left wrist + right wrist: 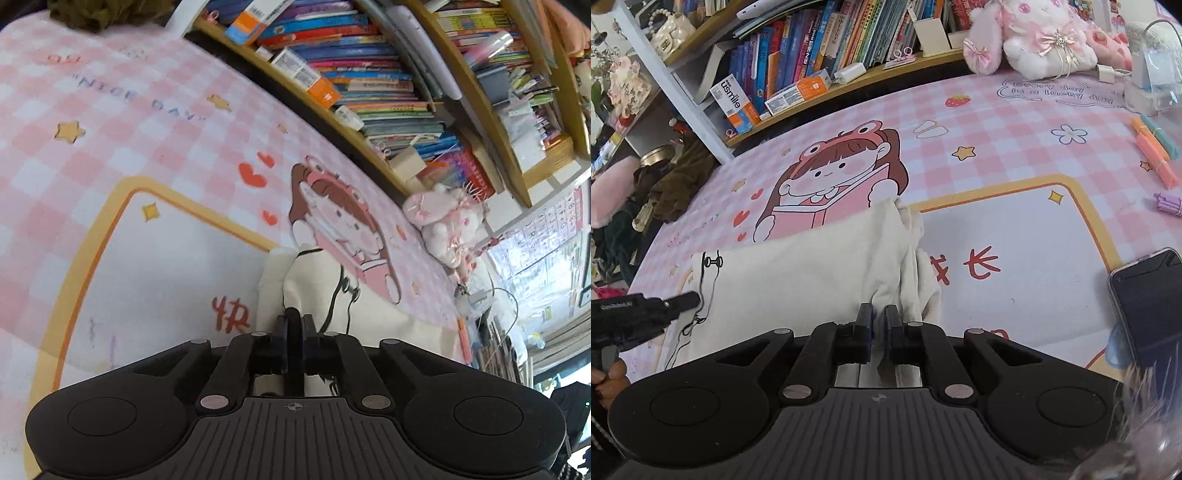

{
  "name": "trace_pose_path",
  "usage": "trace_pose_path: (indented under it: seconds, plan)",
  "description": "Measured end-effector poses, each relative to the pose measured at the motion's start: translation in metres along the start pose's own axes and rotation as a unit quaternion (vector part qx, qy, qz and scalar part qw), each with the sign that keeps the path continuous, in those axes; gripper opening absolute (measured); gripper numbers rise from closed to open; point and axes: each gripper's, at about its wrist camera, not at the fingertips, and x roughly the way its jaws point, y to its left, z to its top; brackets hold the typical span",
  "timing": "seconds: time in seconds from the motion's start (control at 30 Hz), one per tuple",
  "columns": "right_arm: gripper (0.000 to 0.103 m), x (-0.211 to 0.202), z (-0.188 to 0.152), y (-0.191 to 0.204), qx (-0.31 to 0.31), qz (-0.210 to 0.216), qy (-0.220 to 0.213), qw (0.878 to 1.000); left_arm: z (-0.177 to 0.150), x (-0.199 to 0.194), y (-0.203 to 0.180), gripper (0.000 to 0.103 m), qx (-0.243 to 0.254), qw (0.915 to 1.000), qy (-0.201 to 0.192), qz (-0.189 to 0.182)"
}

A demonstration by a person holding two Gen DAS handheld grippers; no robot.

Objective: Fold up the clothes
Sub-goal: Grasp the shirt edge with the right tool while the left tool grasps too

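A cream garment (pixel 812 258) with a thin black line drawing lies bunched on the pink checked cartoon mat (pixel 997 147). My right gripper (pixel 878 314) is shut on the garment's gathered right end, where folds of cloth rise between its fingers. At the garment's left edge, my left gripper (pixel 696 297) pinches the cloth beside the black drawing. The left wrist view shows the left gripper (pixel 294 319) with its fingers close together on the cream garment (pixel 314 280), which stretches away ahead of it. The cloth under both grippers' bodies is hidden.
A dark phone (pixel 1145 306) lies on the mat at the right. Pastel highlighters (pixel 1152 155) and a purple item (pixel 1167 203) sit further right. A pink plush rabbit (pixel 1034 33) and a crowded bookshelf (pixel 831 40) line the far edge. Dark green cloth (pixel 679 177) hangs at the left.
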Motion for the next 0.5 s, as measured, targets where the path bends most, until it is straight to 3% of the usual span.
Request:
trace_pose_path:
  seconds: [0.07,0.17,0.23,0.27,0.3,0.37,0.5]
  plan:
    - [0.006,0.0,-0.001,-0.002,0.011,0.003,-0.002,1.0,0.003,-0.001,-0.003,0.022,0.006,0.9999,-0.004,-0.011]
    - [0.006,0.0,0.0,-0.003,0.019,0.003,0.0,1.0,0.011,0.008,0.0,0.022,0.002,1.0,-0.003,-0.009]
    - [0.006,0.0,0.001,-0.003,0.023,0.002,0.003,1.0,0.013,0.013,0.001,0.018,-0.006,0.9999,0.0,-0.013]
    - [0.006,0.0,0.001,-0.002,0.024,0.001,0.002,1.0,0.014,0.014,0.0,0.011,-0.01,0.9998,0.002,-0.014]
    - [0.006,0.0,0.001,-0.001,0.024,-0.001,0.002,1.0,0.013,0.009,-0.005,0.006,-0.003,0.9996,-0.011,-0.026]
    - [0.006,0.0,0.001,0.0,0.02,-0.003,0.002,1.0,0.011,-0.007,-0.017,0.006,0.018,0.9974,-0.045,-0.054]
    - [0.006,-0.001,0.0,0.0,0.026,-0.005,0.002,1.0,0.011,0.006,-0.001,0.007,0.001,0.9998,-0.016,-0.014]
